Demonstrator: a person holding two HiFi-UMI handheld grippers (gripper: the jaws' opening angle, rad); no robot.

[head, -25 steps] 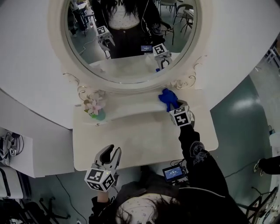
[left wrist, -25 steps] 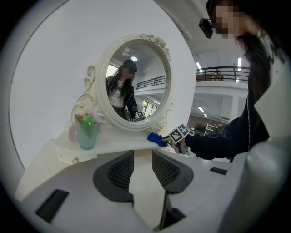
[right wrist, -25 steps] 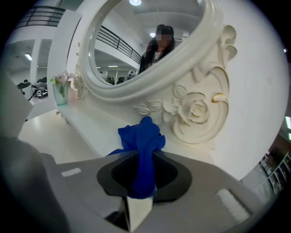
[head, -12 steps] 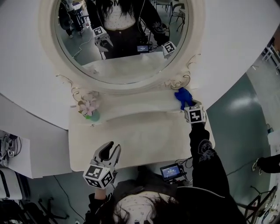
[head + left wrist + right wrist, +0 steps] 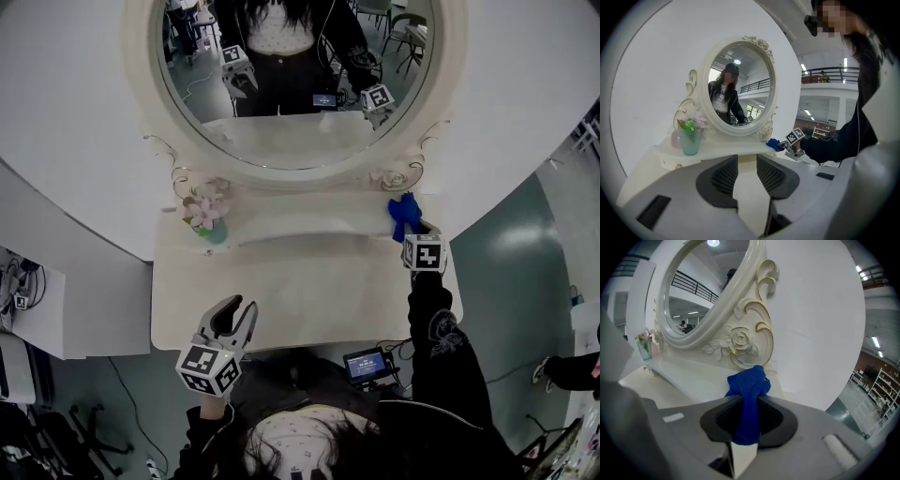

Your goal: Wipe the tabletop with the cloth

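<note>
the right gripper [image 5: 749, 414] is closed on the blue cloth [image 5: 750, 380], and a bunch of the cloth sticks out from between its jaws. the cloth is at the back right corner of the desk [image 5: 309, 300], near the carved rose at the foot of the oval mirror [image 5: 295, 84]. the left gripper [image 5: 746, 172] hangs at the front edge of the desk, left of the middle, jaws apart with nothing between them. a vase of flowers [image 5: 208, 220] stands at the back left.
</note>
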